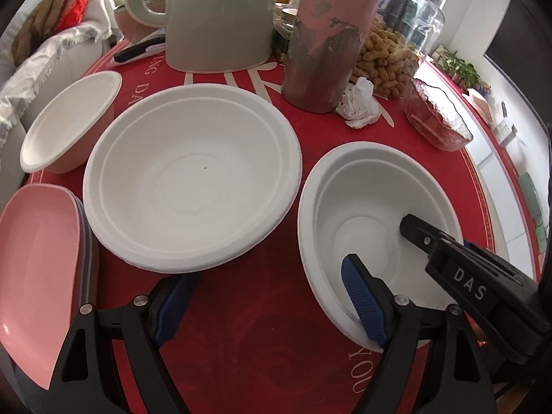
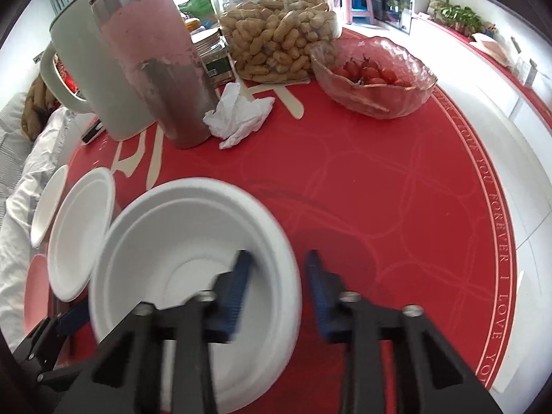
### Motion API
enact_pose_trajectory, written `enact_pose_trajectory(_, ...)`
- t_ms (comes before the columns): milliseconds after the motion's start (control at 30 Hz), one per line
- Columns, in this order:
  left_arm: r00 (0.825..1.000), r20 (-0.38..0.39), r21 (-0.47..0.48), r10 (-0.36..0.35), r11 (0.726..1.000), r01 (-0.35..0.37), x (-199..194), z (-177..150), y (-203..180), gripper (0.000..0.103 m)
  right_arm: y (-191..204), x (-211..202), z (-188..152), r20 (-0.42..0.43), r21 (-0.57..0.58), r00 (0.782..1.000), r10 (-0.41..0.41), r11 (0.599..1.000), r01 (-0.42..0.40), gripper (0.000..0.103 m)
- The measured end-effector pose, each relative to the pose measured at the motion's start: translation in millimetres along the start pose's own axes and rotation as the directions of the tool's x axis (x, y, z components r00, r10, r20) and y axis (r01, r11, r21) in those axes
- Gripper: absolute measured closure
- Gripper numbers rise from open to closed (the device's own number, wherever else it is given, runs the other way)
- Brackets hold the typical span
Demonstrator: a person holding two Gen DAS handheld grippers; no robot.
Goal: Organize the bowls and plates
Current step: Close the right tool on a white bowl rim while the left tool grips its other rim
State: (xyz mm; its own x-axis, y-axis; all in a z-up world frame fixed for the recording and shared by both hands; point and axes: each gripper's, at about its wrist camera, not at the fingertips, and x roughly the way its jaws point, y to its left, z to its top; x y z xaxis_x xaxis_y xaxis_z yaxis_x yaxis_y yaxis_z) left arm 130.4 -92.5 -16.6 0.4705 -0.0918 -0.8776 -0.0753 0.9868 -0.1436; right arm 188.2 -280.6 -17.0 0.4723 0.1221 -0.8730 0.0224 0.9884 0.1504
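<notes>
Right gripper (image 2: 277,276) is on the small bowl (image 2: 193,258): one finger down inside it, the other outside the right-hand wall, rim between the two. The jaws stand narrow around that rim, but the picture is smeared, so I cannot tell whether the pads are biting or just short of it.

Left gripper (image 1: 269,307) hangs spread wide and empty over the red tablecloth (image 1: 241,352). Its right finger sits over the near rim of the small bowl; touching or not, I can't say.

The small bowl is on the near right of the table, and the left wrist view shows a second bowl nested inside it. Just left of it sits the big bowl (image 1: 193,186), rims close but apart. Further left and farther back is another white bowl (image 1: 69,120). At the near left edge lies a stack of pink plates (image 1: 38,262).

The step in hand looks like the grab, taking the small bowl by its right wall so it can join the other white bowls. If so, the next move needs a firm pinch on that thin rim, then a level lift so the nested bowl comes along. The carry to the left also has to clear the left gripper's finger and the big bowl's rim.

The small bowl stands mouth up, flat on the cloth. It is round, with no long axis, so any spot on the rim serves.
</notes>
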Motion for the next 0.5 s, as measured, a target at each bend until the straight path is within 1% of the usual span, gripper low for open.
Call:
enact_pose_trajectory(133, 1.0, 0.012, 0.033, -0.007, 0.999, 0.006, -4.9, -1.2, -0.9, 0.017, -3.7, -5.4, -9.8, -0.013, -0.015, 1.0, 0.017, 1.0, -0.017, 0.084)
enact_pose_trajectory(200, 1.0, 0.016, 0.067, -0.01, 0.998, 0.009, -8.0, -3.2, -3.1, 0.017, -7.6, -9.1, -15.5, -0.019, -0.012, 0.999, 0.027, 1.0, -0.027, 0.086)
enact_pose_trajectory(367, 0.999, 0.045, 0.154, -0.005, 0.988, -0.002, -17.8, -9.7, -10.3, 0.017, -13.3, -19.7, -31.5, -0.03, -0.026, 0.999, 0.026, 0.999, -0.027, 0.086)
enact_pose_trajectory(500, 0.999, 0.031, 0.228, -0.024, 0.973, 0.017, -20.6, -13.8, -20.3, 0.017, -15.0, -28.5, -48.8, -0.041, -0.052, 0.999, 0.033, 0.998, -0.035, 0.086)
